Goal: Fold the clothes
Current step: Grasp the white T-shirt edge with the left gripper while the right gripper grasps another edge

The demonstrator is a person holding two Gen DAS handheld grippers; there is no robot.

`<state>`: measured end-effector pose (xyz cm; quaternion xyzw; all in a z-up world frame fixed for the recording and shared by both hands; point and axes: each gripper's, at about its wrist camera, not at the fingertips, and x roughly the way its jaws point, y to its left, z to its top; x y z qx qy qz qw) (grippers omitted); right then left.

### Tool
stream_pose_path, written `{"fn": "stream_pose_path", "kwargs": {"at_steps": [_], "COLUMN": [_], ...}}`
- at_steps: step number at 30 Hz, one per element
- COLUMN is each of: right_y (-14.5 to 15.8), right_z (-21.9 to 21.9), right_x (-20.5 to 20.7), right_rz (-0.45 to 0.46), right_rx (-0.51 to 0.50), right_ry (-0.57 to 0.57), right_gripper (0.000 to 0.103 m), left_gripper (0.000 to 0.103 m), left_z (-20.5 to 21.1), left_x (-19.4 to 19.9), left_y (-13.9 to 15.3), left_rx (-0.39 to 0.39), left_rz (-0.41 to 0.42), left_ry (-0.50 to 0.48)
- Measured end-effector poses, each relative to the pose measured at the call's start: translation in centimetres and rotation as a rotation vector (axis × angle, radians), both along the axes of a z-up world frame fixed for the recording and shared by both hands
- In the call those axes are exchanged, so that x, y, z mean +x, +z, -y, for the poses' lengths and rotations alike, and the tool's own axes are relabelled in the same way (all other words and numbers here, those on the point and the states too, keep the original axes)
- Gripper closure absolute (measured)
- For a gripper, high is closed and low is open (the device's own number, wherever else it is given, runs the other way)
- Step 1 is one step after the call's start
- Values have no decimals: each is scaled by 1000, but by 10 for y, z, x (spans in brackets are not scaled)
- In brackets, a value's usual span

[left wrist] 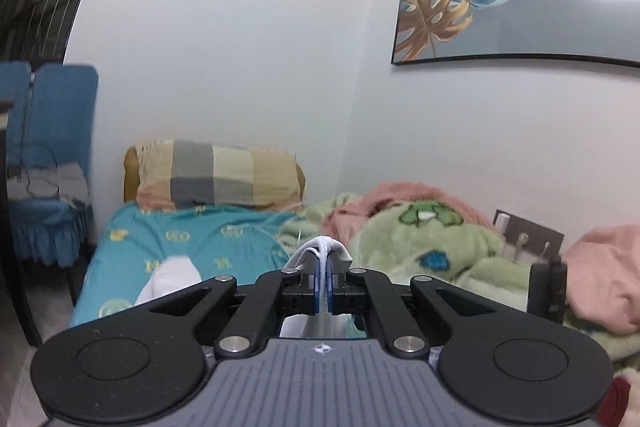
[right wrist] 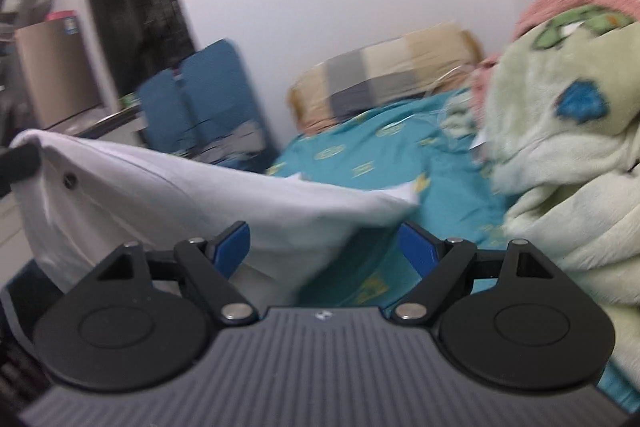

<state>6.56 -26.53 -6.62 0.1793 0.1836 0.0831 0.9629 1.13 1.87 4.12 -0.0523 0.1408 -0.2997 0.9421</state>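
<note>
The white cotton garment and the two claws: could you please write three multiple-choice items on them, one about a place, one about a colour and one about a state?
1. Where does the checked beige-and-grey pillow lie?
A. at the head of the bed, against the white wall
B. on the blue chair
C. on the floor

2. What colour is the patterned bed sheet?
A. red
B. teal
C. black

3. How is the left claw?
A. wide open and empty
B. shut on the white cotton garment
C. shut on the pillow

Answers:
1 A: the pillow rests on the sheet's far end, by the wall.
2 B: the sheet is teal with yellow motifs.
3 B: white fabric bunches over the closed blue pads, while the right claw stands open beside the cloth.
</note>
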Motion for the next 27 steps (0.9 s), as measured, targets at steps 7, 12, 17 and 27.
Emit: {"fn": "stream_pose_path", "kwargs": {"at_steps": [7, 12, 17, 27], "right_y": [-13, -33, -49, -44], "right_z": [-40, -69, -98, -71], "right_x": [6, 30, 47, 51], "right_rz": [-87, -148, -164, -211], "right_rx": [-73, -130, -207, -196], "right_ry": [176, 247, 347, 197], "right_gripper": [37, 49, 51, 82], "left_gripper": [99, 99, 99, 98], "left_z": [-40, -52, -51, -36], "left_x": [27, 46, 55, 64], "left_y": [-34, -49, -65, -81], "left_rx": [-181, -184, -154, -101], "left_rz": [-188, -248, -298, -341], "left_ry": [65, 68, 72, 123]}}
